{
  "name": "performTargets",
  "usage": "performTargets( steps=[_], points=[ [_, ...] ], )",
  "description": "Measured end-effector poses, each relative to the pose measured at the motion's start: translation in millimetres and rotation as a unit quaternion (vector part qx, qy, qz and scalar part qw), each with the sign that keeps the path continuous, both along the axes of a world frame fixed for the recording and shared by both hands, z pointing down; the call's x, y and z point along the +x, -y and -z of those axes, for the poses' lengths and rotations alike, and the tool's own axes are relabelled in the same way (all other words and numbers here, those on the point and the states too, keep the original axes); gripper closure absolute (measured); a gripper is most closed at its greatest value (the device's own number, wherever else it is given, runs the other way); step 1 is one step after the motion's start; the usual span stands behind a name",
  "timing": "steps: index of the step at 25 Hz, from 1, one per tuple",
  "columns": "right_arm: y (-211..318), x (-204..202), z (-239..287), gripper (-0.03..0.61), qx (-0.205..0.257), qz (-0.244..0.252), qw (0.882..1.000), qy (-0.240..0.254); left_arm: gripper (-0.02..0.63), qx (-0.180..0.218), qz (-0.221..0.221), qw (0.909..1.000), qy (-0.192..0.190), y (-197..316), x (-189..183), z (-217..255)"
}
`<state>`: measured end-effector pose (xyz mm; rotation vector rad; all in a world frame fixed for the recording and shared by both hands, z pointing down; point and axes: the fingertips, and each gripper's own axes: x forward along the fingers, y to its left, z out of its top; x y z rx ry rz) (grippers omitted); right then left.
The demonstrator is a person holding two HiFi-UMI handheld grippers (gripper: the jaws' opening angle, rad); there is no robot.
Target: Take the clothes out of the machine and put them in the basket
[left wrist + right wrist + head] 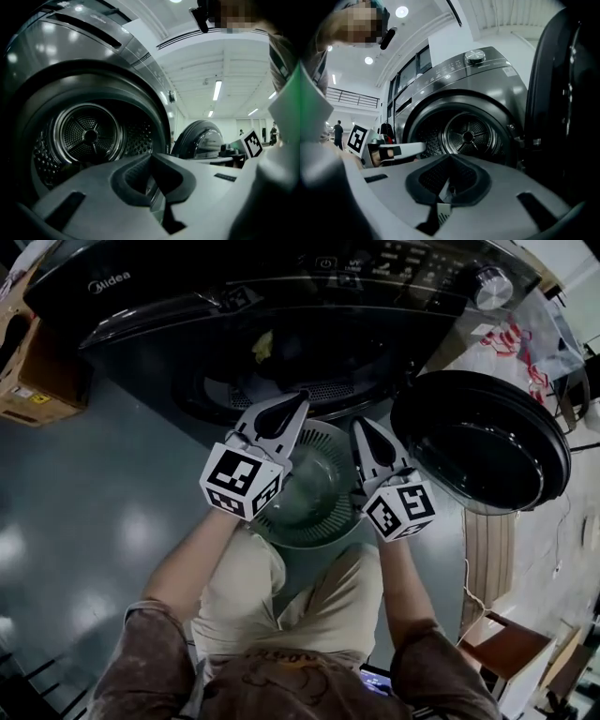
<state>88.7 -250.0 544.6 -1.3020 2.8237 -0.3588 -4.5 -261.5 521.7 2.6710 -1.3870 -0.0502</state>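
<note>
Head view: left tool (292, 407) and right tool (362, 426) hover over the green basket (319, 521) before the open machine (122, 296), with a pale garment (264, 343) inside. Left gripper view: jaws together, empty. Right gripper view: jaws likewise pressed together, empty.

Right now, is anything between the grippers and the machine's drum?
Nothing visible does: the door hangs open at the right, and the shut left gripper and right gripper face the drum. The basket sits below them.
</note>
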Motion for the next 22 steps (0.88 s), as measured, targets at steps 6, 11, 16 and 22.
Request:
performTargets(
  steps=[6,11,16,22],
  points=[
    [-9.0,2.8,-20.5,0.581,0.019,0.002,1.000,0.006,0.607,-0.003,0.015,0.9998,-0.011,-6.8,5.0,-24.0],
    [-16.4,6.1,-25.7,0.581,0.029,0.001,0.999,0.016,0.606,0.006,0.015,0.9998,0.010,-12.9,7.1,-25.3],
    [-24.0,2.1,-28.7,0.581,0.030,0.007,0.999,0.015,0.606,0.010,0.030,0.9992,0.026,-17.5,4.0,-32.9],
    [-30.4,8.0,-24.8,0.581,0.035,0.002,0.999,0.014,0.528,0.020,0.043,0.9984,0.031,-14.9,4.3,-27.5]
  ],
)
